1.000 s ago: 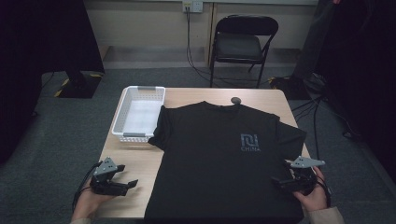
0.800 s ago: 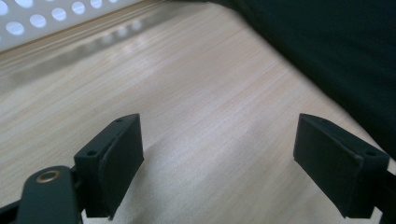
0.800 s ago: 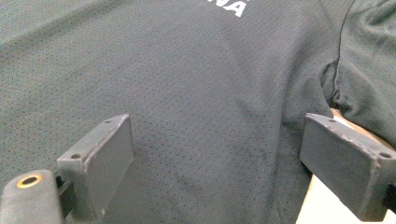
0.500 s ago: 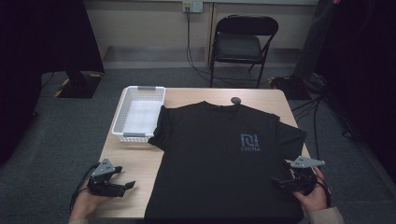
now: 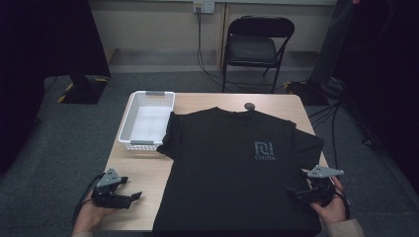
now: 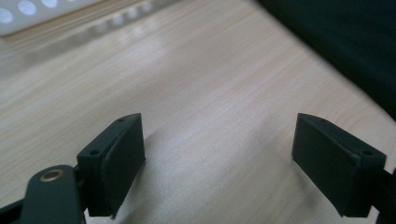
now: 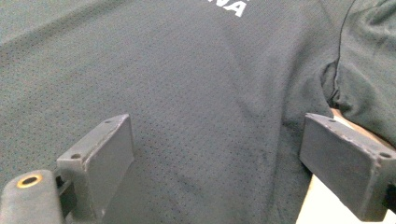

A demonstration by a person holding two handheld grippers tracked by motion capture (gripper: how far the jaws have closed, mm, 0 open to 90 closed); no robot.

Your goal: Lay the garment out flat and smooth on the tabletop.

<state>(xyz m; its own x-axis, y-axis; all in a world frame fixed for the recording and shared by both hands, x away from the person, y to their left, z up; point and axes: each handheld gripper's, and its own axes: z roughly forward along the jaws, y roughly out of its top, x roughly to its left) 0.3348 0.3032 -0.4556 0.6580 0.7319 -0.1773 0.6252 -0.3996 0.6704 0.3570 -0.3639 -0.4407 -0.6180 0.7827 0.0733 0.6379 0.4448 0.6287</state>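
A black T-shirt point(image 5: 237, 168) with a grey chest logo point(image 5: 265, 150) lies flat, front up, on the wooden table point(image 5: 138, 173). My left gripper point(image 5: 134, 196) rests low over bare wood at the near left, open, a short way left of the shirt's side edge point(image 6: 336, 42). My right gripper point(image 5: 292, 191) is open at the near right, over the shirt's lower right part beside the sleeve point(image 7: 369, 88). Its jaws stand wide apart above the mesh fabric point(image 7: 210, 116), with nothing between them.
A white plastic basket point(image 5: 147, 118) stands at the table's far left, touching the shirt's left sleeve. A small dark round object point(image 5: 249, 105) lies near the collar at the far edge. A folding chair point(image 5: 257, 49) stands behind the table. Cables run on the floor at right.
My left gripper has slipped slightly nearer to the front edge of the table. The right gripper and the shirt have stayed put.
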